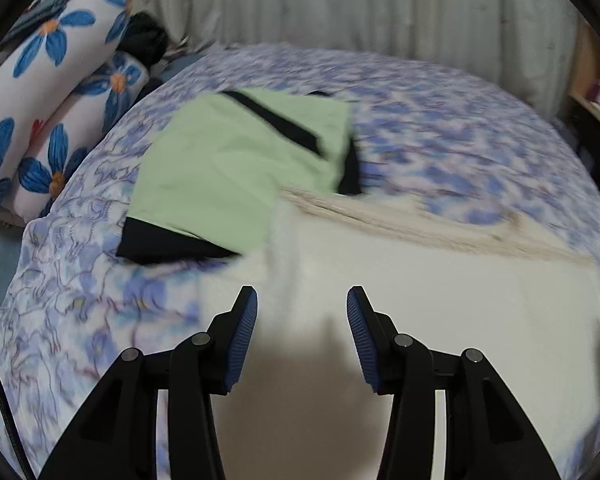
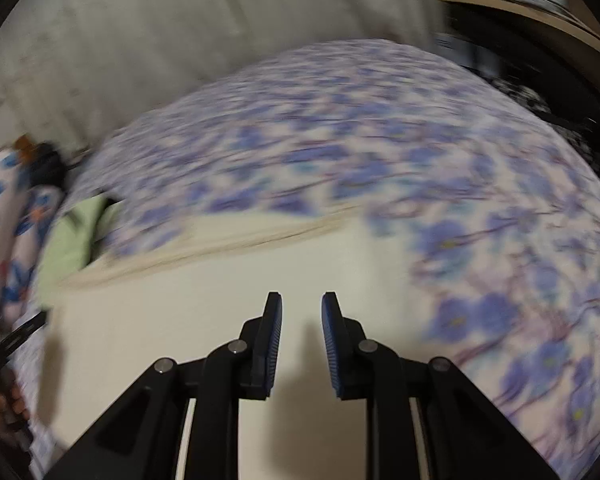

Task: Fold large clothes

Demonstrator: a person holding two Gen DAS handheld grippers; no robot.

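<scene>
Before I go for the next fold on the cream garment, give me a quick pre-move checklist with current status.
1. Left gripper empty: ok, jaws apart, nothing between them.
2. Right gripper empty: ok, narrow gap, no cloth in it.
3. Cream fabric garment lying flat on the blue-flowered bedsheet: ok, below both grippers.
4. Its ribbed far edge straight: cannot tell, blurred.
5. Folded pale green garment with black trim clear of the cream one: not ok, their edges meet or overlap.
6. Flowered pillows out of the way: ok, at the bed's left side.
</scene>
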